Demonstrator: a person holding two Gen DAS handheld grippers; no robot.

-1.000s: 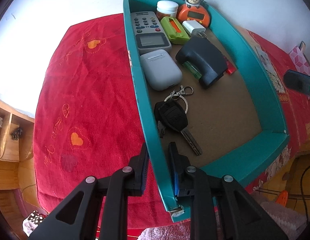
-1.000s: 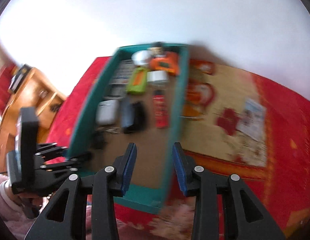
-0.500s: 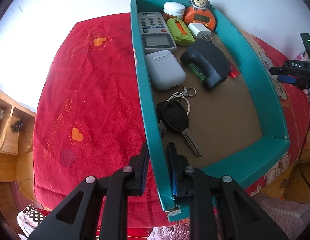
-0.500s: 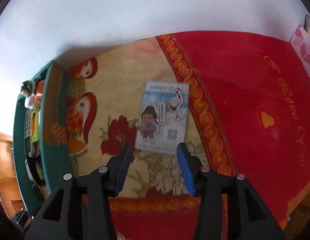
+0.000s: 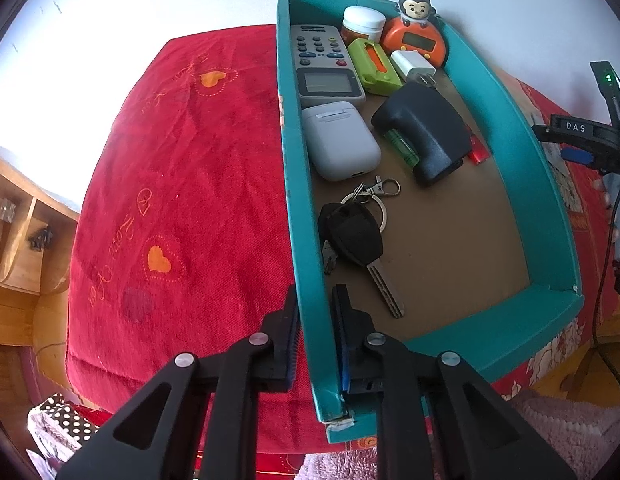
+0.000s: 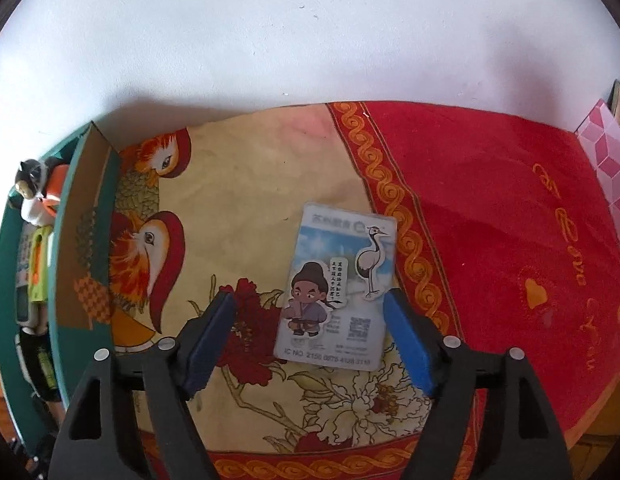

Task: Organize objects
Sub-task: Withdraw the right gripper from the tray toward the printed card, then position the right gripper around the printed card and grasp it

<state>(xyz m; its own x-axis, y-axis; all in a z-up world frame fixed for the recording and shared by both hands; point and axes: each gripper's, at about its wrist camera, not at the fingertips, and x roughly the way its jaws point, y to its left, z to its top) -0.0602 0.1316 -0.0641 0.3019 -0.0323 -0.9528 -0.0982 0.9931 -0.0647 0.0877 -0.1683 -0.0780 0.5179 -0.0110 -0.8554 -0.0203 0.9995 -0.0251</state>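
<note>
Your left gripper [image 5: 315, 320] is clamped on the left wall of the teal box [image 5: 510, 128], 1 pad outside against the red cloth [image 5: 182, 168] side and 1 inside, near the box's near corner. The box sits on that cloth and holds the sorted things. Along its left wall, from far to near, lie a grey keypad [image 5: 324, 66], a grey earbud case [image 5: 341, 141] and a black car key [image 5: 356, 236] with its ring and clip. To the right of those stand a white-lidded jar [image 5: 362, 22], a green case [image 5: 374, 66], an orange monkey timer [image 5: 416, 36] and a white plug [image 5: 412, 67], all crowded at the far end. A black block [image 5: 426, 136] lies mid-box over a green item and a red one, both mostly hidden. The near right part of the box floor is bare cardboard.

Further right, your right gripper [image 6: 310, 332] points down at the patterned cloth [image 6: 238, 184] beside the box. Its jaws are opening, spread wide and gripping nothing. The card [image 6: 340, 284], printed with a cartoon figure and a crane, lies flat on the cloth with its near end between the 2 blue pads [image 6: 406, 344], touching neither. The card is outside the box, well to its right, with 2 printed birds between them.
</note>
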